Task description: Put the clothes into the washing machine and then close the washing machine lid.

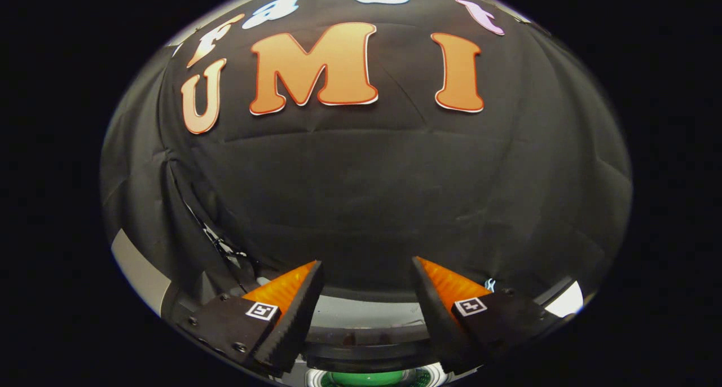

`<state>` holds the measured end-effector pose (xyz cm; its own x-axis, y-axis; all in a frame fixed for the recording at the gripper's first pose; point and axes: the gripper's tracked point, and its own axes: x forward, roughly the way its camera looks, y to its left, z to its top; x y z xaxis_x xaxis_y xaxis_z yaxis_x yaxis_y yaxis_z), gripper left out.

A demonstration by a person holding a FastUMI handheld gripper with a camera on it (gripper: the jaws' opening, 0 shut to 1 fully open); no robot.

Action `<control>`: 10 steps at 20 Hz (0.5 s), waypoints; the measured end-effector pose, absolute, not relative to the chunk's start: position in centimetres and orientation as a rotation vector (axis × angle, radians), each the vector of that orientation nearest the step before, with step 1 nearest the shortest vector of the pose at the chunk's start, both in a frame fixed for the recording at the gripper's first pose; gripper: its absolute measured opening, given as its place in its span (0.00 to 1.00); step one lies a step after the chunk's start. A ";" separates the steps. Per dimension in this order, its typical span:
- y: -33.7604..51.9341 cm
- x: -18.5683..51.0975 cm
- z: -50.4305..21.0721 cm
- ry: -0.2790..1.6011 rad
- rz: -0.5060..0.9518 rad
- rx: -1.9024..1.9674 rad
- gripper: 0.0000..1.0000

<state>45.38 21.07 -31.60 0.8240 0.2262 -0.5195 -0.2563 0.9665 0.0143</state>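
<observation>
While the gripper [366, 274] gapes empty, the washing machine [366, 325] below holds something green, perhaps clothes [368, 378].

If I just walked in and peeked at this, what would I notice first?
First, the big black cloth wall of the booth, spread out beyond everything else. Next, the gripper, its two fingers wide apart with nothing between them. Low between the fingers sits something round with a pale rim and a bright green middle, likely the washing machine's opening, though too little shows to be sure.
</observation>
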 end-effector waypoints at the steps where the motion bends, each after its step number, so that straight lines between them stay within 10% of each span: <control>1: 21.1 45.2 -31.6 0.546 0.258 -0.057 0.98; 10: 19.2 38.9 -31.0 0.493 0.278 -0.043 1.00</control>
